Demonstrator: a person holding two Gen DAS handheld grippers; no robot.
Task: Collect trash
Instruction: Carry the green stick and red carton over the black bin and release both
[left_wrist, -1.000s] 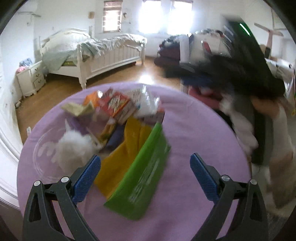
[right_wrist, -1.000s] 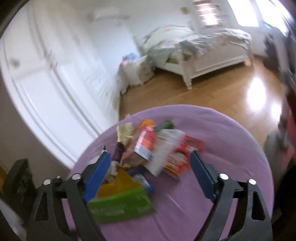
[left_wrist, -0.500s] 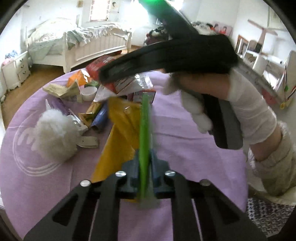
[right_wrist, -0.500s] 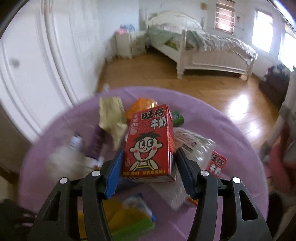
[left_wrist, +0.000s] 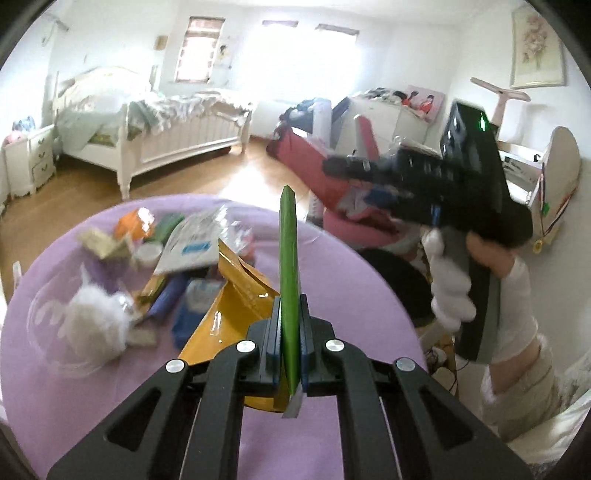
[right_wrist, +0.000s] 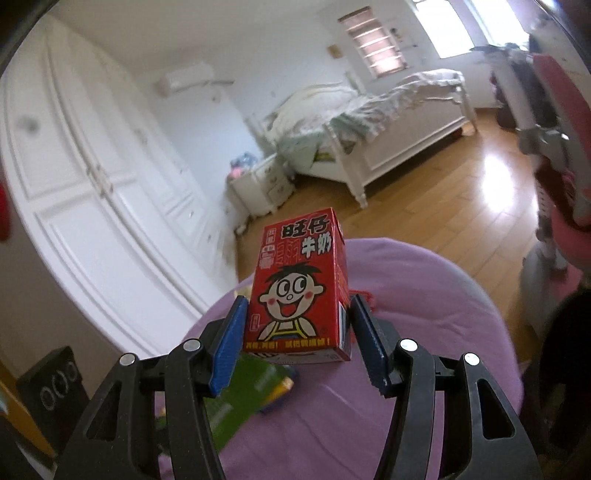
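Observation:
My left gripper is shut on a flat green packet, held edge-on and upright above the round purple table. A yellow pouch lies just below it. My right gripper is shut on a red milk carton with a cartoon face, lifted above the table. The right gripper also shows in the left wrist view, raised at the right in a gloved hand. The green packet shows blurred in the right wrist view.
A pile of wrappers, a white fluffy ball and a blue packet lie on the table's left half. A bed, a nightstand, a wardrobe and a wooden floor lie beyond.
Both grippers closed on their items within the last second. The right gripper has lifted the carton up and away from the pile. The left gripper has raised the green packet slightly.

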